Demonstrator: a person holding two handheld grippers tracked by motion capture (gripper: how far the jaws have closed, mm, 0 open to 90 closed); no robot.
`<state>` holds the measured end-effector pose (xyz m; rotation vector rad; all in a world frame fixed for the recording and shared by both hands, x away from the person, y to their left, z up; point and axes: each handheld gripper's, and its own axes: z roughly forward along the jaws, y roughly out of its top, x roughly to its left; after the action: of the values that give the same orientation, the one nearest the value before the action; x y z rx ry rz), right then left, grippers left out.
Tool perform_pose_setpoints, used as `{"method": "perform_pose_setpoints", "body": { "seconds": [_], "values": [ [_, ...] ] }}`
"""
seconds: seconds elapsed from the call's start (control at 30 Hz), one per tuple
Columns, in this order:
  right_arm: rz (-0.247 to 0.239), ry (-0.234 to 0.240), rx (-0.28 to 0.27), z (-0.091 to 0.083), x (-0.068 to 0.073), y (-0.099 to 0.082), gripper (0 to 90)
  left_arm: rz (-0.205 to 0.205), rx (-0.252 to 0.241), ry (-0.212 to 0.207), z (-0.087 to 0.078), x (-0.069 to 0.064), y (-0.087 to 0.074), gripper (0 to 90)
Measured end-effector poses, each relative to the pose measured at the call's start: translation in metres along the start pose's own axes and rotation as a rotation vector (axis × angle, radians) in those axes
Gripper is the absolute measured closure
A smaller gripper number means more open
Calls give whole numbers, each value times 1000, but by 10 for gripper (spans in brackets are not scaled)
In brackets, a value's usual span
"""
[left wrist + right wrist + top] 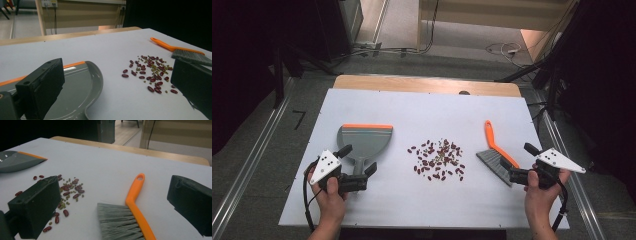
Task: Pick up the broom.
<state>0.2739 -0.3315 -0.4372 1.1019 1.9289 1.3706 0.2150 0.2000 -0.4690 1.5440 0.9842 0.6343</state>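
Beans [438, 159], dark red ones mixed with small green ones, lie scattered in a loose patch at the middle of the white table [422, 107]. Left of the beans lies the grey dustpan [364, 141], flat, its orange lip turned away from the person and its handle toward the near edge; bare table separates pan and beans. Right of the beans lies the brush [496, 154], orange handle pointing away, grey bristles toward the near side, just apart from the nearest beans.

Nearer than the beans and to their left, the left gripper [357, 160] hovers over the dustpan's handle, jaws spread wide with nothing between them. To the beans' right, the right gripper [518, 161] sits at the brush's bristle end, jaws likewise released and empty, the brush lying between them in the right gripper view.

Beyond the beans the table is bare up to its wooden far edge [427, 85]; the near strip is also free. Cables [397, 50] trail on the floor past the far edge.
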Motion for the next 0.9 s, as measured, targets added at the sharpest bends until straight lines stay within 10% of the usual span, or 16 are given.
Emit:
{"method": "perform_pose_setpoints", "body": {
  "seconds": [0.9],
  "values": [
    [11,-14,108,48,-14,58,0,10,18,-5,6,-5,-2,0]
  ]
}}
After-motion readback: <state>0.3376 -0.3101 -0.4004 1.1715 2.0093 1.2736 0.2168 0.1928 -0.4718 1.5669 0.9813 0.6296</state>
